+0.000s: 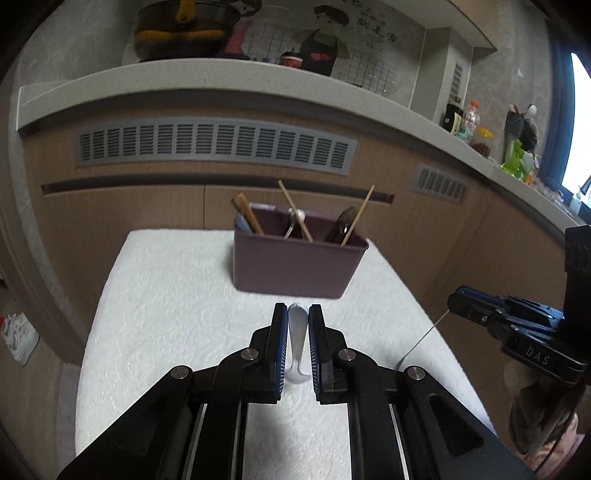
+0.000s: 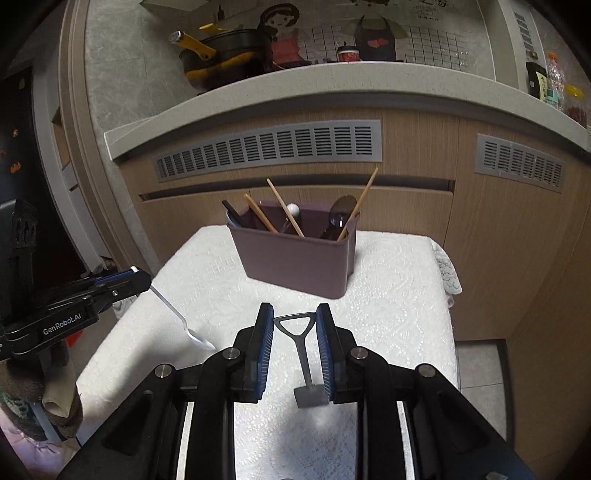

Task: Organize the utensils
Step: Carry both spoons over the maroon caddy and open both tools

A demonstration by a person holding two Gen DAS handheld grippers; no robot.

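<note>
A purple utensil holder (image 1: pixel 295 264) stands at the back of the white-covered table, with chopsticks (image 1: pixel 293 210) and spoons in its compartments; it also shows in the right wrist view (image 2: pixel 295 258). My left gripper (image 1: pixel 298 312) is shut on a silver spoon (image 1: pixel 297 341), whose bowl hangs down toward the cloth; the right wrist view shows this spoon (image 2: pixel 181 317) held above the table by the left gripper (image 2: pixel 142 277). My right gripper (image 2: pixel 295 314) is shut on a small shovel-shaped metal spoon (image 2: pixel 301 350), handle loop forward, blade down. The left wrist view shows the right gripper (image 1: pixel 452 301) at the right.
The table is covered with a white embossed cloth (image 1: pixel 166 314). Behind it are wooden cabinet fronts with grey vents (image 1: pixel 214 142) and a counter with a pot (image 1: pixel 184 29), a cup and bottles (image 1: pixel 471 118). White shoes (image 1: pixel 18 336) lie on the floor at the left.
</note>
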